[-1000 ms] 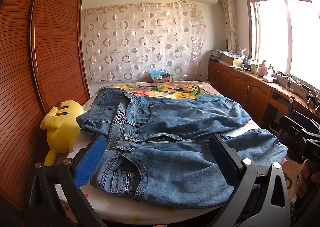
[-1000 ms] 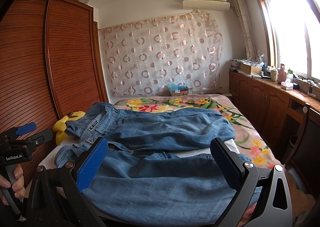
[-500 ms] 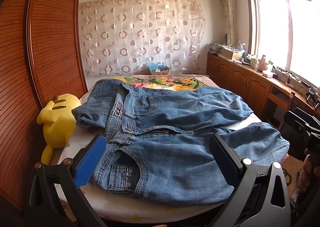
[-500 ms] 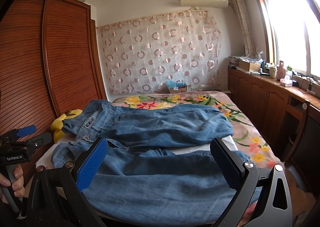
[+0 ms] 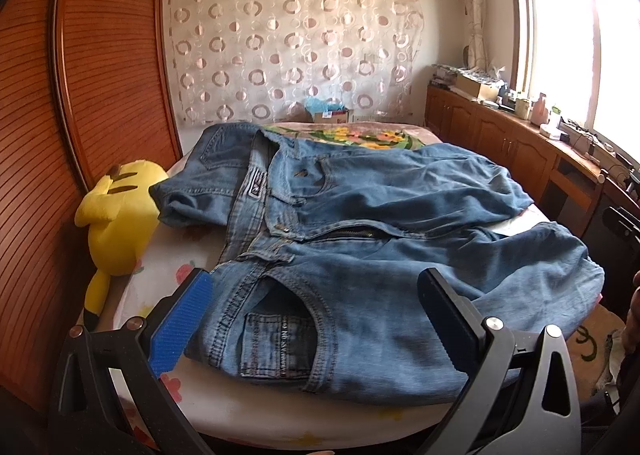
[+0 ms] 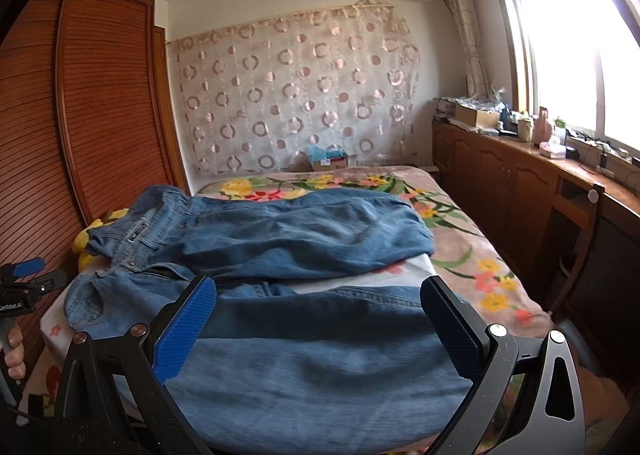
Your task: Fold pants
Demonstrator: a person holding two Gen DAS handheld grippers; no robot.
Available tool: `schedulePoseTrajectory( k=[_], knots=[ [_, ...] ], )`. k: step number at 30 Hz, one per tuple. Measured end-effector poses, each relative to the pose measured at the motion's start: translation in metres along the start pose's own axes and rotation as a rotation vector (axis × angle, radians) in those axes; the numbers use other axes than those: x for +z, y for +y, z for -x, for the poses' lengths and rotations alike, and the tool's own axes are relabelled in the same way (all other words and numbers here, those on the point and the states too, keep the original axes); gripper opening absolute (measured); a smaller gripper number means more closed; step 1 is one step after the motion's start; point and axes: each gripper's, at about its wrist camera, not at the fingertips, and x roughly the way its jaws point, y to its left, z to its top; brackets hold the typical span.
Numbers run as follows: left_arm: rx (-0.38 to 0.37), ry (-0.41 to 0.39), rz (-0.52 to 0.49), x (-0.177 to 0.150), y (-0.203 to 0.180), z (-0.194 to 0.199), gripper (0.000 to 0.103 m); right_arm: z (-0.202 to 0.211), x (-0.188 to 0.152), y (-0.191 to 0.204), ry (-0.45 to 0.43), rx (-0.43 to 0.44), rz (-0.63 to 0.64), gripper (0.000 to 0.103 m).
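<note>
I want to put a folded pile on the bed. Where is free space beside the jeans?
Free: the floral blanket between the jeans and the wooden cabinets, and the strip towards the curtain. A small white patch lies between waistband and yellow plush toy. The near edge is crowded with denim.

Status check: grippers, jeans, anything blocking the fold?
Left gripper and right gripper open, empty. Jeans spread unfolded on bed. Yellow plush at waistband.

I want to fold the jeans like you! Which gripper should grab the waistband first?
Probably the left gripper: it is open with the jeans' waistband and pocket right between its fingers. The right gripper, also open, faces the legs.
</note>
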Motion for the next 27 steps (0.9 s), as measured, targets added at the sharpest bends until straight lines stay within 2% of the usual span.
schedulePoseTrajectory(
  k=[8, 15, 23, 27],
  knots=[
    [0.018, 0.053, 0.011, -0.007, 0.024, -0.021, 0.102, -0.007, -0.002, 0.003, 0.05, -0.012, 0.013, 0.099],
    [0.058, 0.124, 0.05, -0.022, 0.067, -0.048, 0.102, -0.013, 0.0, -0.007, 0.109, -0.051, 0.015, 0.099],
    [0.064, 0.165, 0.093, -0.035, 0.093, -0.062, 0.093, -0.008, 0.006, -0.015, 0.174, -0.11, -0.002, 0.098],
    [0.089, 0.184, 0.094, -0.042, 0.097, -0.069, 0.091, -0.003, 0.007, -0.018, 0.203, -0.122, -0.005, 0.094]
  ],
)
